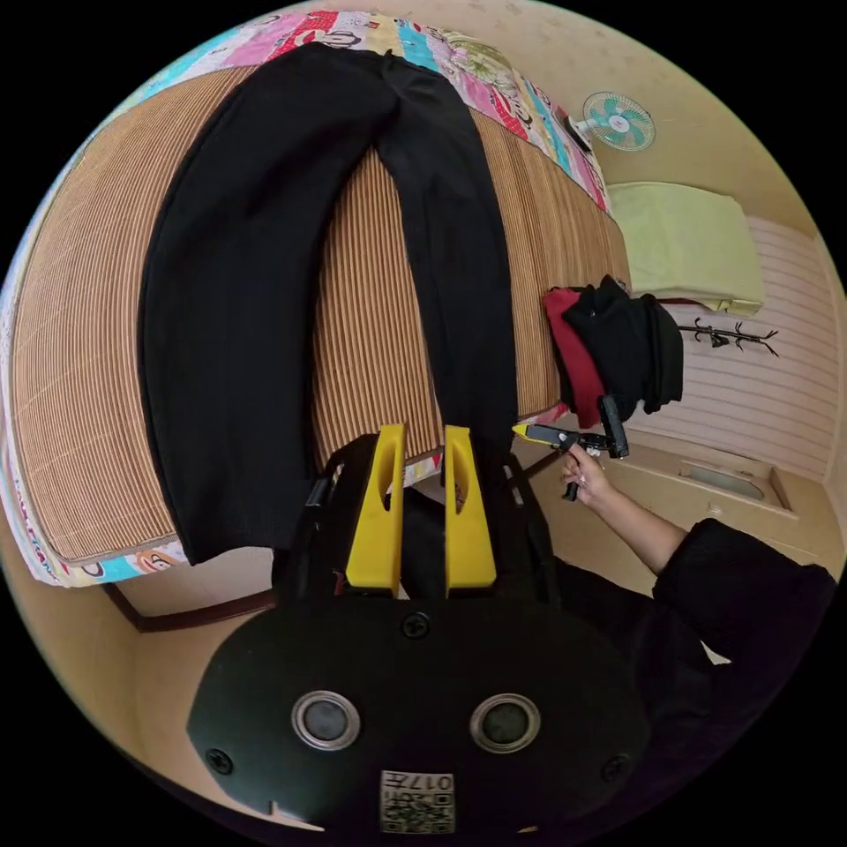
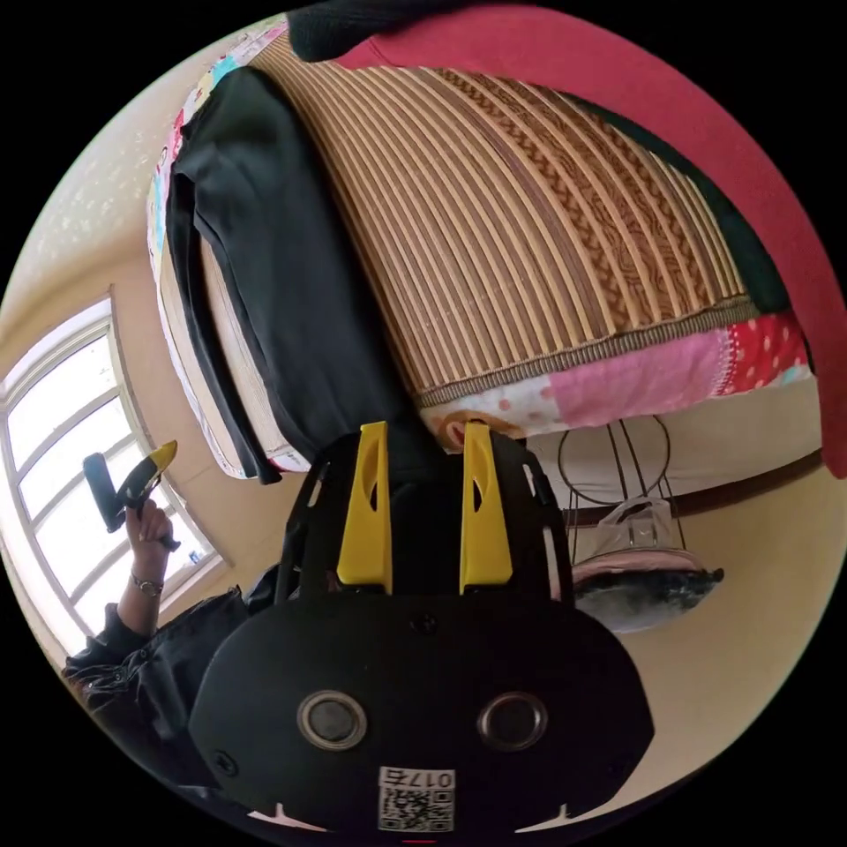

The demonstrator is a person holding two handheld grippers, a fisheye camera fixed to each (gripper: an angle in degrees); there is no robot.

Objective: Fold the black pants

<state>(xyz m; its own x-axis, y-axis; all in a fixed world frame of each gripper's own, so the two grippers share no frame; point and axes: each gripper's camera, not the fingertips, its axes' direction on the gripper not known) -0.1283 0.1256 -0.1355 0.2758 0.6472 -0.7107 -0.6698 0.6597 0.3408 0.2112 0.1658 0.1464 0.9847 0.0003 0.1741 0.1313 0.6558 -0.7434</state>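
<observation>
Parted left tool (image 1: 422, 441), black pants (image 1: 265, 291) overhanging mat (image 1: 71, 353)

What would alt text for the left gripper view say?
Black pants lie spread on a woven mat covering a bed, legs hanging over the near edge. The left claw, jaws apart, hovers by one leg's hem; a hand holds the right claw beside piled clothes.

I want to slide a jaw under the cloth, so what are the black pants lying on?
The black pants lie spread on a woven mat that covers the bed; a patterned sheet shows past the mat's edges. The mat directly beneath the legs is covered.
</observation>
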